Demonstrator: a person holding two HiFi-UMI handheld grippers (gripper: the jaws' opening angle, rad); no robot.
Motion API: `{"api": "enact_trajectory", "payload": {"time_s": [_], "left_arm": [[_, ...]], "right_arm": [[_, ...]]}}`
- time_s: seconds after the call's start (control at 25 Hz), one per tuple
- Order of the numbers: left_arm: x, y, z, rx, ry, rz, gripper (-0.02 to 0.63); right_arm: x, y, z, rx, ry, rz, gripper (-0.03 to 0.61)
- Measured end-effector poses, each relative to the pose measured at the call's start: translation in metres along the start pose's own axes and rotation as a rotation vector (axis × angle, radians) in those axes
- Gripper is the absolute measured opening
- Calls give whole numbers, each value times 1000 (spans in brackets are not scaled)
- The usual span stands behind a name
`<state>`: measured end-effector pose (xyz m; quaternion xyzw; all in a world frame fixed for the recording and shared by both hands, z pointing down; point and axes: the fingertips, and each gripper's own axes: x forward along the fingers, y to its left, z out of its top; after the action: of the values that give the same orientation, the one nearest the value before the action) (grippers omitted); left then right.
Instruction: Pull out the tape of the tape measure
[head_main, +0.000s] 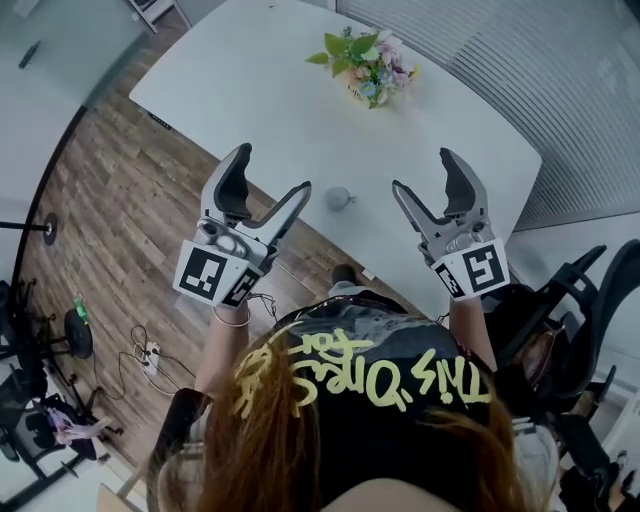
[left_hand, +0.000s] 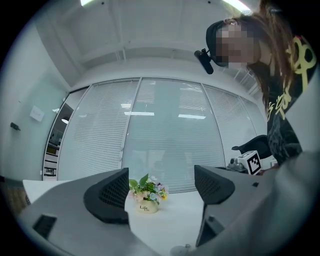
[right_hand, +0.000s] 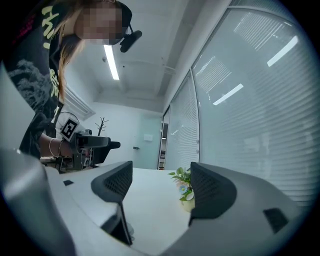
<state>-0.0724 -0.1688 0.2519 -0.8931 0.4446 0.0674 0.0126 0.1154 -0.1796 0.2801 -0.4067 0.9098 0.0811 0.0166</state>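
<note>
A small round grey tape measure (head_main: 340, 198) lies on the white table (head_main: 250, 80), near its front edge. Both grippers hover above that edge, one on each side of it and apart from it. My left gripper (head_main: 274, 168) is open with nothing between its fingers, and so is my right gripper (head_main: 422, 169). In the left gripper view, only the top of the tape measure (left_hand: 181, 249) peeks in at the bottom edge, below the open left gripper (left_hand: 160, 187). In the right gripper view, the open right gripper (right_hand: 160, 185) frames bare table; the tape measure (right_hand: 129, 229) is mostly hidden behind a jaw.
A small pot of flowers (head_main: 368, 65) stands toward the far side of the table, also showing as the flower pot (left_hand: 146, 194) between the left jaws. Black office chairs (head_main: 590, 300) stand at the right. Wood floor with cables (head_main: 140, 350) lies to the left. Glass walls with blinds surround the room.
</note>
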Motion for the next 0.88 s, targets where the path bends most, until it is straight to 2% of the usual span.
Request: {"api": "enact_trajectory", "payload": {"time_s": [0.24, 0.48, 0.72, 0.8, 0.88], "left_arm": [[23, 12, -7, -7, 20, 14, 407], [16, 21, -9, -38, 33, 5, 407], [10, 37, -10, -35, 50, -22, 407], [13, 38, -8, -29, 45, -28, 407], [14, 37, -10, -38, 46, -37, 405]], "right_arm": [[14, -16, -10, 32, 10, 24, 347], [25, -4, -17, 43, 25, 75, 347], [39, 30, -32, 8, 77, 209, 347], [39, 47, -43, 10, 137, 293, 347], [35, 67, -65, -9, 233, 416, 347]]}}
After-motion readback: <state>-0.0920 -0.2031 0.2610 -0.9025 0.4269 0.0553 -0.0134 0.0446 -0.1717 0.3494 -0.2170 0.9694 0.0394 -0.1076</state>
